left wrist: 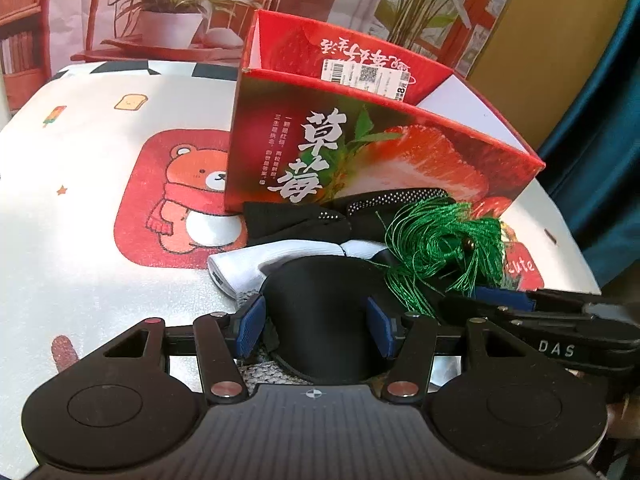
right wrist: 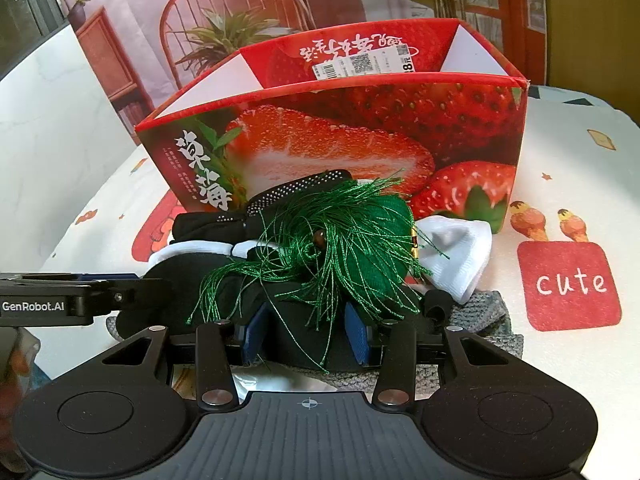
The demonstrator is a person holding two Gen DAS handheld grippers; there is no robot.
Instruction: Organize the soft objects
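Observation:
A heap of soft things lies on the table in front of a red strawberry box [left wrist: 360, 140] [right wrist: 360, 128] whose top is open. A black eye mask [left wrist: 324, 312] sits nearest me, and my left gripper [left wrist: 316, 328] is shut on one rounded lobe, blue pads pressed to both sides. My right gripper [right wrist: 306, 336] is shut on black fabric [right wrist: 304, 320] that looks like the mask's other side, under a green tassel [right wrist: 340, 240] [left wrist: 448, 240]. A white sock [left wrist: 248, 264] [right wrist: 456, 252] and a black studded cloth [left wrist: 296, 220] [right wrist: 288, 192] lie behind.
A grey knit piece [right wrist: 492, 312] lies beneath the heap. The white cartoon tablecloth [left wrist: 80, 240] spreads left of the box, with a "cute" patch [right wrist: 568, 284] to the right. A printed backdrop stands behind the table and a teal curtain [left wrist: 600, 120] hangs at the right.

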